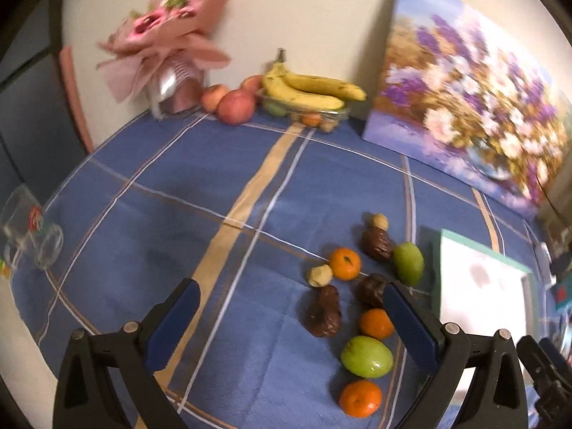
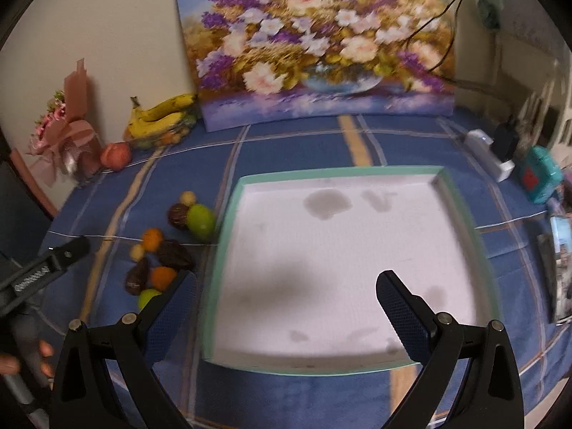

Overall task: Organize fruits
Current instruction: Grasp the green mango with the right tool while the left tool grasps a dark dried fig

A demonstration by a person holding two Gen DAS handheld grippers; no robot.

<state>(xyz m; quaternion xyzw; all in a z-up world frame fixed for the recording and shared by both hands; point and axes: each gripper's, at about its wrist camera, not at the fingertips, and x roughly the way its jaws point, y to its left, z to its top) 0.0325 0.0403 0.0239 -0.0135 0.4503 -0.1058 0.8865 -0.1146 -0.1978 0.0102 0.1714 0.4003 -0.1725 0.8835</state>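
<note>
In the left wrist view, the left hand-held gripper (image 1: 291,298) is seen spread wide, nothing held; the loose fruits (image 1: 357,298) are clustered at four o'clock on the worktop (image 1: 178,186). In the right wrist view, the right hand-held gripper (image 2: 286,289) is likewise released above the white tray (image 2: 343,250), fruits at nine o'clock.

Matt cloth tablecloth (image 1: 150,193), glossy green fruit (image 1: 366,356), clear plastic punnet (image 1: 321,116), stained white tray (image 2: 343,250).

Bouquet (image 1: 168,46) motion-blurred, right tongs' left finger (image 2: 171,307) hiding part of green fruit (image 2: 148,296)
</note>
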